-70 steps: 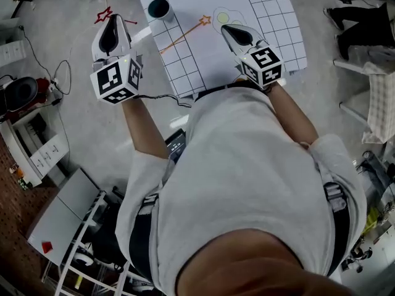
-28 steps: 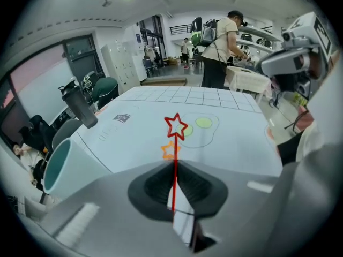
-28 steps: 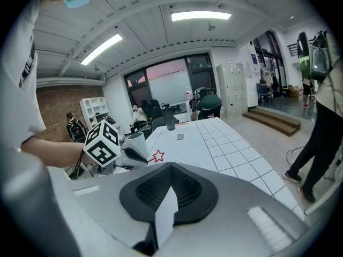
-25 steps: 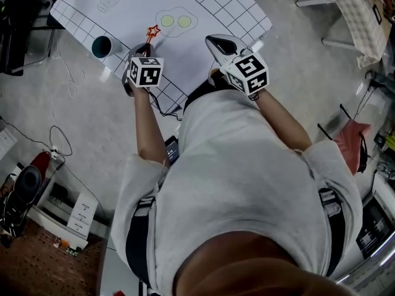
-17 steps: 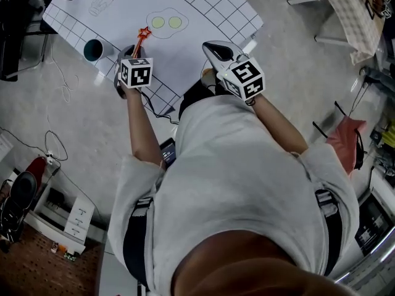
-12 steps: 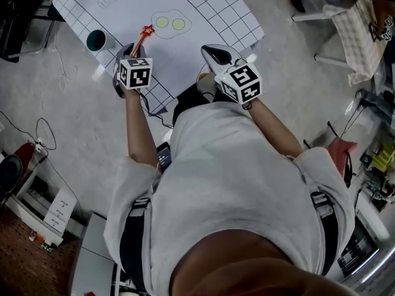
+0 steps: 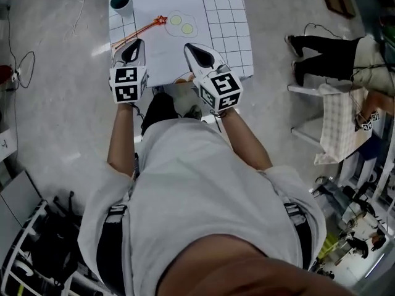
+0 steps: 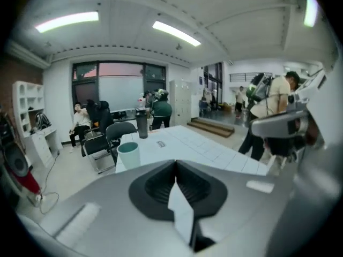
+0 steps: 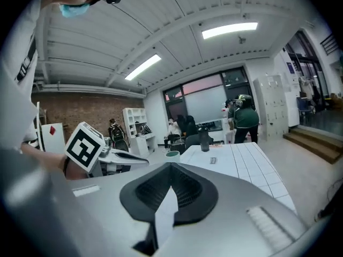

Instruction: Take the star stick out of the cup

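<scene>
Star stick [image 7: 138, 32] is out of the cup [image 7: 121, 4], flat on the table [image 7: 216, 17]!
It lies near the teal cup, clear of it, its star end the farther one. The left gripper [image 7: 137, 43], beyond the stick from the cup, has just snapped its jaws together on nothing. The right gripper [image 7: 191, 47], farther off still, is closed and empty too.
</scene>
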Motion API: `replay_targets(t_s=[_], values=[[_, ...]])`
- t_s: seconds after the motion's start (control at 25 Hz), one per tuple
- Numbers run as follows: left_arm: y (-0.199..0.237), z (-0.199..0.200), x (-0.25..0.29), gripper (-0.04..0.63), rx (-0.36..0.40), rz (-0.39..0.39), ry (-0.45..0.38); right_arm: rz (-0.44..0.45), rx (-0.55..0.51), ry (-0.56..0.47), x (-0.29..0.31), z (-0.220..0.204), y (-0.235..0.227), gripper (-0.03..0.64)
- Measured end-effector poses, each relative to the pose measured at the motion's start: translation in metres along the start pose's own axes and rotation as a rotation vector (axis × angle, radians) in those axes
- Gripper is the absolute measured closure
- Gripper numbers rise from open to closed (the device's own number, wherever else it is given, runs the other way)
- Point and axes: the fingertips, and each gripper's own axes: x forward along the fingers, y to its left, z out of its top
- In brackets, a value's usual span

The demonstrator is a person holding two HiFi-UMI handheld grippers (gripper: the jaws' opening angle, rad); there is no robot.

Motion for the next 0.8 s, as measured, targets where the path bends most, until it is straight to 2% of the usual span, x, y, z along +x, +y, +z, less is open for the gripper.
replay_targets(t_s=[0.12, 0.24, 0.32, 0.56, 0.8], values=[[-0.019, 0.022, -0.038, 0.592, -0.132, 0.072, -0.145, 0.059, -0.052, -0.073, -0.010, 0.025, 0.014, 0.617], [-0.051, 0.034, -0.076, 0.592, -0.183, 0.153, -0.258, 0.099, -0.074, -0.144, -0.031, 0.042, 0.029, 0.618], [-0.073, 0.037, -0.100, 0.592, -0.205, 0.200, -0.305, 0.123, -0.106, -0.168, -0.048, 0.046, 0.042, 0.617], [-0.107, 0.034, -0.151, 0.592, -0.235, 0.252, -0.342, 0.165, -0.165, -0.222, -0.090, 0.056, 0.073, 0.617], [-0.134, 0.046, -0.172, 0.592, -0.199, 0.255, -0.358, 0.158, -0.171, -0.257, -0.127, 0.060, 0.079, 0.617]])
